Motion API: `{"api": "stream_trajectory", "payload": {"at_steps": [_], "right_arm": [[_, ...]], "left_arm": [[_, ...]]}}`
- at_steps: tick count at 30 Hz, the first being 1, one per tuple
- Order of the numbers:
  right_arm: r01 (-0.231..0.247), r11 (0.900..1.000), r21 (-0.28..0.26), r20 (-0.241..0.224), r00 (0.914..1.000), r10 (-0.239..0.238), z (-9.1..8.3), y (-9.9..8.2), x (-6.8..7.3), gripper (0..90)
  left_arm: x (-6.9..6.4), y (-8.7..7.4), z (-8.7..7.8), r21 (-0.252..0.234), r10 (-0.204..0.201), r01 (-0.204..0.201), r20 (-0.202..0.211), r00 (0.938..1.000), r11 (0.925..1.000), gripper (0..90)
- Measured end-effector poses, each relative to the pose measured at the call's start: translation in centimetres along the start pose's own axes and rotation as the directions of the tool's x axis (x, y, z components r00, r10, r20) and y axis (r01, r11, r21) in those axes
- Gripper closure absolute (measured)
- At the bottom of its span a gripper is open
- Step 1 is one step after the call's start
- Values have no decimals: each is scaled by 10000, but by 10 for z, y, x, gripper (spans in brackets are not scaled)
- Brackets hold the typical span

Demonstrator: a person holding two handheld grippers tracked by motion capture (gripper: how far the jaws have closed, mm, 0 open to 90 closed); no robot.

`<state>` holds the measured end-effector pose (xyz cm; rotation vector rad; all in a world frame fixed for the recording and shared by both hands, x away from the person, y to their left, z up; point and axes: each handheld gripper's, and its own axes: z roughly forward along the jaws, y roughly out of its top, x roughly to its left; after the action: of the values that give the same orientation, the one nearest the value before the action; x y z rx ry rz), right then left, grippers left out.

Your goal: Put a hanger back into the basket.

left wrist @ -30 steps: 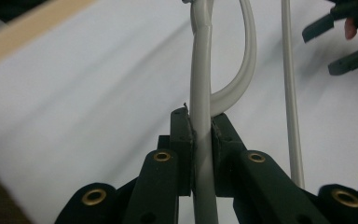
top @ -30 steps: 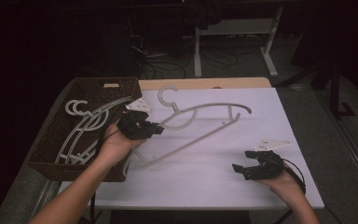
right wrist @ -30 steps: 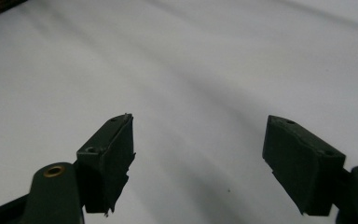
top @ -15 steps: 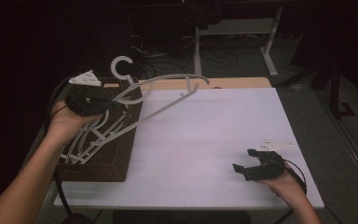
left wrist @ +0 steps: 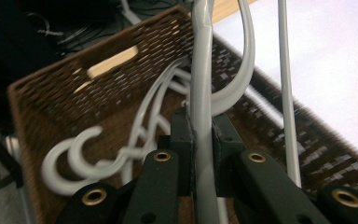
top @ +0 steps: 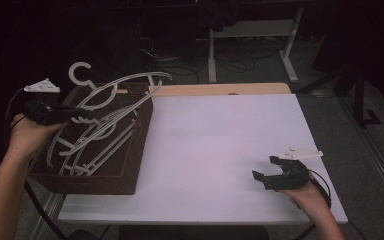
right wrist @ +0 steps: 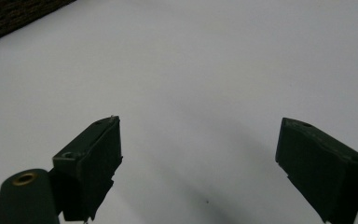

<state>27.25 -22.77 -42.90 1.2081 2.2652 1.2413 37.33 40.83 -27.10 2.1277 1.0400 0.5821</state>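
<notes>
— So, where's the hanger right now?

— Clamped in my left gripper (left wrist: 201, 140). Both pads are pressed on the white hanger (top: 115, 90), squeezing its pale bar between them, and I've got it held up over the brown wicker basket (top: 137, 150) at the left side of the table (top: 220, 150). Its hook (top: 80, 72) points up, away from me, above the basket's far rim.

— And inside the basket?

— More white hangers (left wrist: 88, 158), piled together, their hooks curling toward the near wall (a bit blurred in the left gripper view, so I won't count them).

— What about your other hand?

— My right gripper (top: 272, 172) sits low over the white tabletop near the right front corner, well apart from the basket. Its jaws have just been opening and stand wide, with only bare table between them. In the right gripper view, one pad (right wrist: 95, 158) is at each side, gap clear.
</notes>
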Motion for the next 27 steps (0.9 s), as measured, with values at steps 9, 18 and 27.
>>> {"api": "stream_trajectory", "payload": {"at_steps": [9,18,27], "right_arm": [[-132,9999,76,105,9999,131,-1,-3,-3,138],[-70,9999,103,132,9999,68,-1,-4,-2,139],[-43,9999,101,114,9999,42,-1,-3,-1,138]], "left_arm": [[30,-25,-1,358,-303,333,-801,9963,9988,823],[45,-38,7,730,-707,808,-1313,9888,9941,823],[41,-49,31,1192,-774,860,-751,9942,9891,766]]}}
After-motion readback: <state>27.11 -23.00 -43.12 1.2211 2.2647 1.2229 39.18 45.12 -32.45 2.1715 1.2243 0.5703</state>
